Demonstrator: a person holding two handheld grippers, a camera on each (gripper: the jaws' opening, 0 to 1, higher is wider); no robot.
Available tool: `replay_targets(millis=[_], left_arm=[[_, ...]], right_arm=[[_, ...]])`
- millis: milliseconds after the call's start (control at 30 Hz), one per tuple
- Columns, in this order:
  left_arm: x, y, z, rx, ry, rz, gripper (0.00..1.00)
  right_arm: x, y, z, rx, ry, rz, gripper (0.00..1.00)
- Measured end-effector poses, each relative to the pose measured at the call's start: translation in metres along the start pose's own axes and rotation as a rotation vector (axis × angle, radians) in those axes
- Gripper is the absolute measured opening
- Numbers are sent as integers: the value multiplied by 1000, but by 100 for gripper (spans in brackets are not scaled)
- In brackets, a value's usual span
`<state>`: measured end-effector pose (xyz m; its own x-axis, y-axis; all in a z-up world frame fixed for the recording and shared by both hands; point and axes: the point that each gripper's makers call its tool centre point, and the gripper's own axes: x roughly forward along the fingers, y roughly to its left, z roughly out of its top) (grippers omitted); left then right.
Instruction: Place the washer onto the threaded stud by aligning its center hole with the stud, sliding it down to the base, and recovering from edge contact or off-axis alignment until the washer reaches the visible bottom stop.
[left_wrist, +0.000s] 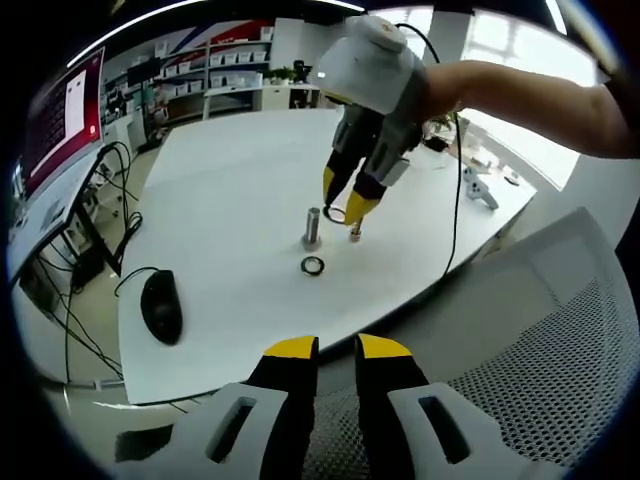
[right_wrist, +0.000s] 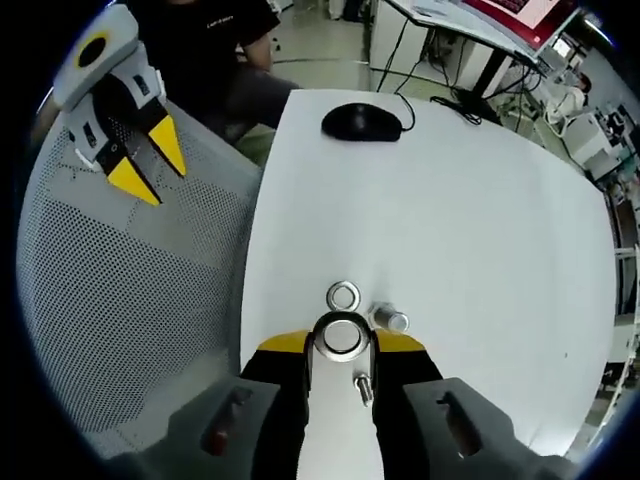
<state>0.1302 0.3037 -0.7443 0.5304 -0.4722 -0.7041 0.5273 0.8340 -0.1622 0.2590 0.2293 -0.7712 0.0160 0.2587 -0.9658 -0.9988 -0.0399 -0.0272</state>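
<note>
My right gripper is shut on a metal washer, held flat by its edges. In the left gripper view the right gripper comes down from above with the washer just above the table. The short threaded stud stands upright right beside the held washer, and the hole is not over the stud. The stud shows between my right jaws, nearer than the washer. A second washer lies flat on the white table. My left gripper is open and holds nothing, back over a mesh chair.
A metal cylinder stands upright next to the stud, also cylinder. A black mouse with its cable lies near the table's edge. The grey mesh chair is at the table's side. A person's arm holds the right gripper.
</note>
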Motion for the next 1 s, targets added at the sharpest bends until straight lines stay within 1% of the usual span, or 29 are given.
replay_targets(millis=[300,533,800,1000], left_arm=[[0,1,-1,-1,1,0,12],[0,1,-1,-2,1,0,12],[0,1,-1,-3,2,0,12],[0,1,-1,-4,1,0,12]], right_arm=[[-6,-16,2,-2,-4,-15,23],[-6,-23,-1,-7,13,-25,23],[6,-34,-9,-14,42,-41,23],[17,-38,-10,-4,40,-53,23]])
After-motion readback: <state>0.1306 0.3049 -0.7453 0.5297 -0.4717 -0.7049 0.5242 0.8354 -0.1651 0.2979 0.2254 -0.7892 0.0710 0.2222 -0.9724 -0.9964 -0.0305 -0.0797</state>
